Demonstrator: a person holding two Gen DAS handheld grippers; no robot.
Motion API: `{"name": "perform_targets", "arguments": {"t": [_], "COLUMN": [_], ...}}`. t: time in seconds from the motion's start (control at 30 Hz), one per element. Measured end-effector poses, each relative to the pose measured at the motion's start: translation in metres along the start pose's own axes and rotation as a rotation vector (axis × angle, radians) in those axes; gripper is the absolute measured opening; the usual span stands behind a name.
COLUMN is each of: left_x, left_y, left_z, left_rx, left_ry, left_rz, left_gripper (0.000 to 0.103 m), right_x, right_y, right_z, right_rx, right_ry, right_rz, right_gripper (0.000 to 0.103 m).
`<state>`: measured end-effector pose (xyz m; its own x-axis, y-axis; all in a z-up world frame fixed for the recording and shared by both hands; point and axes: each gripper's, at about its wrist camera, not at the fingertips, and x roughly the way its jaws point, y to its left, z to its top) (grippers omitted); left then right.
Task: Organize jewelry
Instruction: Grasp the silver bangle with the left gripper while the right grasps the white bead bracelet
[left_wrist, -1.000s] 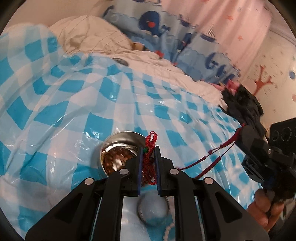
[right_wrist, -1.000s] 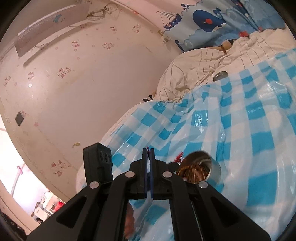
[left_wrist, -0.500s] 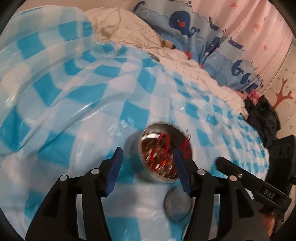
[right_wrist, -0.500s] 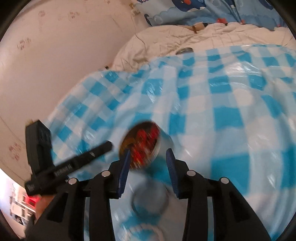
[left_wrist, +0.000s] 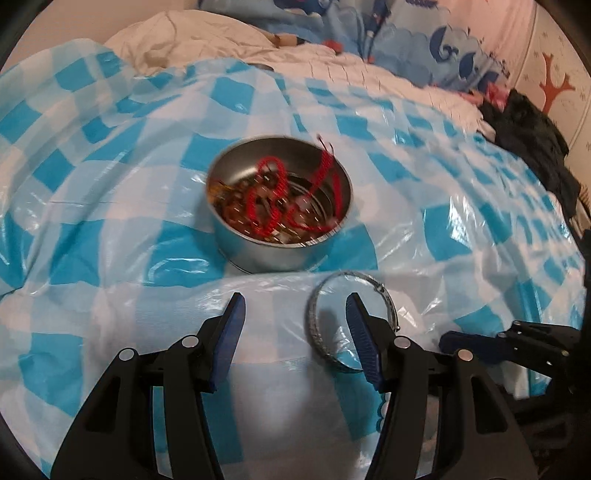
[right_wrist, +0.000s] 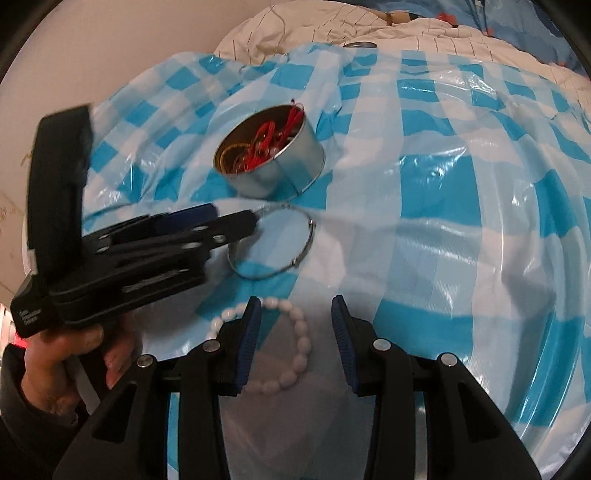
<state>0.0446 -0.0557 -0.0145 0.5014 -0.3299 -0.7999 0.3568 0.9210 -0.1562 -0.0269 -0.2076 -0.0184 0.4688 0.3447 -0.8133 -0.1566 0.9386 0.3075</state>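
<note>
A round metal tin stands on the checked sheet, and a red cord bracelet lies inside it on other jewelry. My left gripper hovers open just in front of the tin, holding nothing; its right finger overlaps a silver bangle lying flat on the sheet. In the right wrist view the tin, the red cord and the bangle show again. My right gripper is open and empty above a white bead bracelet. A hand holds the left gripper at the bangle's left rim.
A blue-and-white checked plastic sheet covers a bed. A white quilt and whale-print bedding lie behind it. Dark clothing is heaped at the right. A cream wall rises on the left in the right wrist view.
Both grippers were shut, the left one on the red cord stretched between them. Both have opened, the cord now lies in the tin, and both have dropped toward the sheet.
</note>
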Motion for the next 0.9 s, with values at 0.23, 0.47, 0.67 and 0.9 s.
{"name": "perform_targets", "arguments": {"t": [0.23,0.47,0.67,0.9], "left_x": [0.009,0.0,-0.031,-0.042], "left_y": [-0.019,-0.012,0.023,0.037], "left_z": [-0.005,-0.011,-0.019,-0.026], "left_rx": [0.116,0.143,0.017,-0.017], "left_ry": [-0.003,0.018,-0.005,-0.019], "left_rz": [0.109,0.105,0.009,0.009], "left_gripper": [0.044,0.004,0.003,0.003], "right_x": [0.006,0.002,-0.013,-0.024], "right_y": [0.029,0.038,0.016,0.005], "right_z": [-0.011,-0.021,-0.019,-0.022], "right_rx": [-0.199,-0.231,-0.043,0.063], "right_ry": [-0.002,-0.026,-0.073,-0.126], "right_rz": [-0.149,-0.143,-0.001,0.057], "right_gripper": [0.038,0.008,0.008,0.008]}}
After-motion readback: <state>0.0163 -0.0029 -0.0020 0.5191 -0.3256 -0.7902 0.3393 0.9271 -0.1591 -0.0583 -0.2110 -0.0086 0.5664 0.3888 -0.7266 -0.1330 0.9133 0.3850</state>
